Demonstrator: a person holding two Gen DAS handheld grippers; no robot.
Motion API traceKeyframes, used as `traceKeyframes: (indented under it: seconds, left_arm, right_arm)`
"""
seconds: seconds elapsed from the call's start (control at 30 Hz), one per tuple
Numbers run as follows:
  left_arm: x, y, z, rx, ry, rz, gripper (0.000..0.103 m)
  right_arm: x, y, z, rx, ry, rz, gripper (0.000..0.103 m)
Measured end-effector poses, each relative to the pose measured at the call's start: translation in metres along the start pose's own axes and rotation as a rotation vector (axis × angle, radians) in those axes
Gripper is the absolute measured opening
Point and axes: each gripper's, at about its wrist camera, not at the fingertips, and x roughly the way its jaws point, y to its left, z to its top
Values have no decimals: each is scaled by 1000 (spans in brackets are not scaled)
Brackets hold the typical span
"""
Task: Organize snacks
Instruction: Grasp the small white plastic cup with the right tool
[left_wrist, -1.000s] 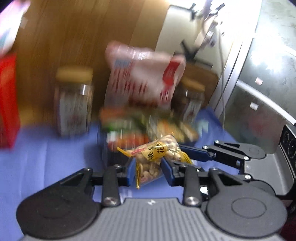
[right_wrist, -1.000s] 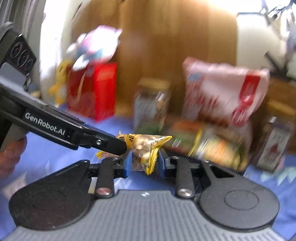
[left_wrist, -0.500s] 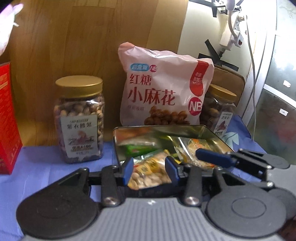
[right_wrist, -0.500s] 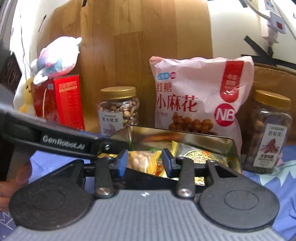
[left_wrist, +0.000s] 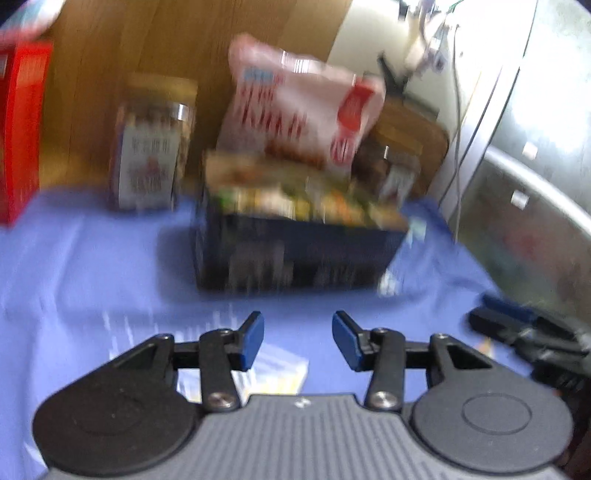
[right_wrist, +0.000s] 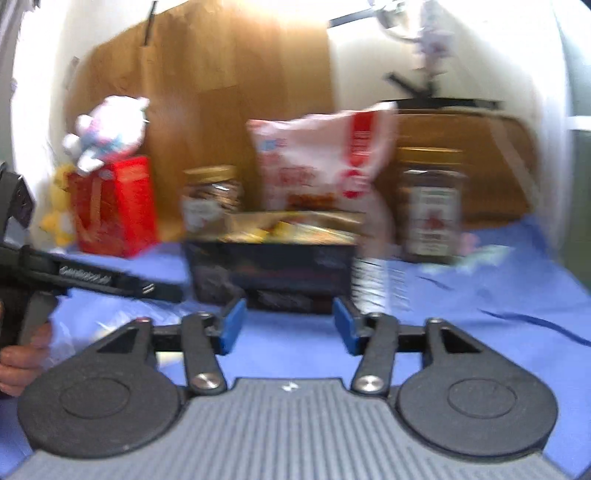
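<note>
Both grippers have pulled back from the tin since the earlier frames. A second ago they held one yellow peanut packet between them. Half a second ago they were right at the tin's rim with the packet over it. Now both are empty and the tin sits farther off.

The blue cloth (left_wrist: 92, 266) covers the whole table. The dark tin (left_wrist: 299, 251) stands near the back edge of the cloth, in the middle. It is full of small bright snack packets (left_wrist: 295, 199), though the blur hides which is which. I think the peanut packet is in there, but I cannot pick it out. Behind the tin leans the big pink snack bag (left_wrist: 295, 103). A nut jar (left_wrist: 151, 147) stands at its left and another jar (right_wrist: 432, 206) at its right. The red box (right_wrist: 114, 206) is at the back left corner, with a soft toy (right_wrist: 107, 129) on top.

The left gripper (left_wrist: 298, 338) has its jaws opening, with nothing between them. The right gripper (right_wrist: 286, 325) is opening wider, and it is empty too.

Something pale and yellow (left_wrist: 273, 373) lies on the cloth at the front edge, just under the left gripper. It looks like a packet not put away yet, so the job seems mostly done, with maybe that one left.
</note>
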Motion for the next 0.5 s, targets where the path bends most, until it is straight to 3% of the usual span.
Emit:
traceKeyframes:
  seconds: [0.07, 0.17, 0.23, 0.27, 0.3, 0.33, 0.5]
  left_arm:
    - [8, 1, -14, -10, 49, 10, 42]
    - [3, -3, -24, 39, 22, 36, 44]
    - [1, 0, -25, 28, 20, 34, 44]
    - [0, 2, -26, 21, 19, 32, 44]
    - [-3, 4, -26, 11, 18, 31, 44]
    - [-6, 6, -27, 3, 15, 35, 44]
    - [-22, 24, -32, -76, 1, 9, 51]
  right_arm:
    - [-13, -6, -12, -9, 11, -85, 67]
    - [-19, -16, -28, 5, 55, -183, 70]
    - [-15, -24, -36, 43, 104, -196, 69]
    - [-8, -27, -38, 61, 143, -191, 67]
    - [-3, -29, -40, 80, 180, -173, 47]
    - [3, -29, -42, 101, 206, -143, 40]
    - [22, 2, -33, 61, 215, -6, 36]
